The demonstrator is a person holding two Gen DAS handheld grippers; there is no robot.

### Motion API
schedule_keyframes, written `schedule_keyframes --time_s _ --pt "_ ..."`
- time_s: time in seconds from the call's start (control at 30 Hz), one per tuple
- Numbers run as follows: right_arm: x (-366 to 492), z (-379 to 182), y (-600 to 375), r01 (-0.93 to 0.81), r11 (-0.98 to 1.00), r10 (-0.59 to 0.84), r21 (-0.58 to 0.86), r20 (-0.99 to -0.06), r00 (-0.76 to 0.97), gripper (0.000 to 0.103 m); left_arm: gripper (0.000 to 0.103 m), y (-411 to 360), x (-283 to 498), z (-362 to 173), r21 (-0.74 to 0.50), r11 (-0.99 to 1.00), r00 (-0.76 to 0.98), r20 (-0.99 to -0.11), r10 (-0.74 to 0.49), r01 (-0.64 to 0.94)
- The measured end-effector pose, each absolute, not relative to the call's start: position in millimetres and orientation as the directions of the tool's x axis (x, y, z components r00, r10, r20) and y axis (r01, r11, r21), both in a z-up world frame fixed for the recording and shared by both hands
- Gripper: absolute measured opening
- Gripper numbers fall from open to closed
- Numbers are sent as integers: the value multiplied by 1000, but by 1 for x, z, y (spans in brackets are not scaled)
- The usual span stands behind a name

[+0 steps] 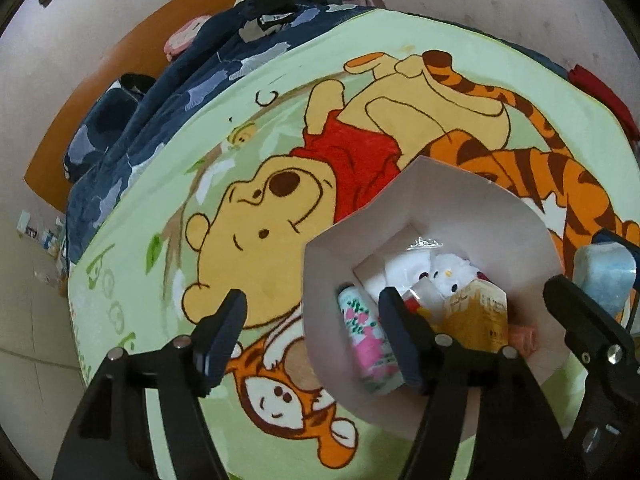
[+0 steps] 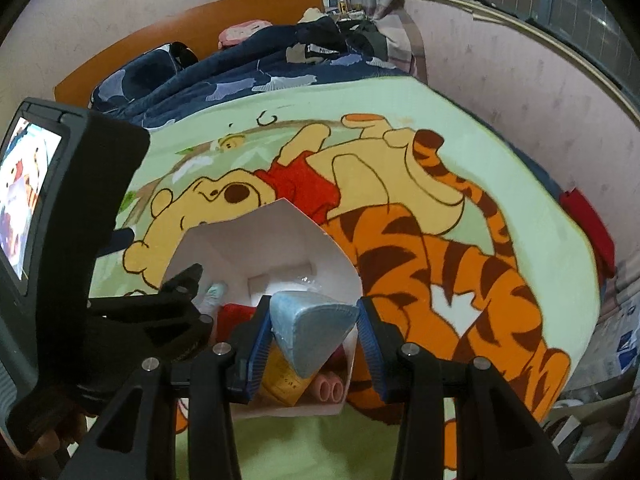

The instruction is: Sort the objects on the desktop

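Note:
A white open box [image 1: 440, 200] [image 2: 260, 232] stands on the cartoon blanket [image 1: 160, 220]. Inside it lie a floral pink-and-green bottle [image 1: 370, 340], a white plush cat [image 1: 450, 276], a yellow carton [image 1: 476, 316] and other small items. My left gripper [image 1: 312, 330] hovers open over the box's left wall with nothing held; the bottle lies below, beside its right finger. My right gripper [image 2: 315, 336] is shut on a light blue wedge-shaped sponge [image 2: 316, 316] [image 1: 604, 276] above the box's near right side. In the right wrist view one finger [image 2: 188, 280] of the left gripper reaches into the box.
The blanket [image 2: 440, 120], green with a bear and a tiger, covers a bed. A dark blue quilt [image 1: 160, 120] and heaped clothes [image 2: 340, 36] lie at the far end by an orange headboard [image 1: 100, 92]. A red cloth [image 2: 588, 228] hangs at the right edge beside the pink wall.

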State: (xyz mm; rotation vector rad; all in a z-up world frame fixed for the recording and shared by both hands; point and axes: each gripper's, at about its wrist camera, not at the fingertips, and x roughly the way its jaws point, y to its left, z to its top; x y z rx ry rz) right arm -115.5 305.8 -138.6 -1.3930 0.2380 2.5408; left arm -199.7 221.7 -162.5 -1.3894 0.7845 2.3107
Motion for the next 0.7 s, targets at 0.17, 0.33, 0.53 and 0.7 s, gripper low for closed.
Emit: schedule_keyframes --time_s 0.17,0.33,0.53,0.7 --pt "-114 -135 304 -278 -960 123 33 -841 -527 42 70 220 -201 -159 276 -796 -467 -884 10 -538" --pt "-107 -117 297 -262 -965 135 19 -818 -559 42 70 207 -196 -141 242 -826 -474 -880 34 -509" --pt "-95 -88 287 -243 -970 140 16 -780 -610 42 70 180 -189 -112 184 -877 -481 -875 60 -444" --pt "-81 -68 281 -238 -970 130 39 -750 -649 42 70 166 -174 -92 171 -891 -498 -865 69 -421"
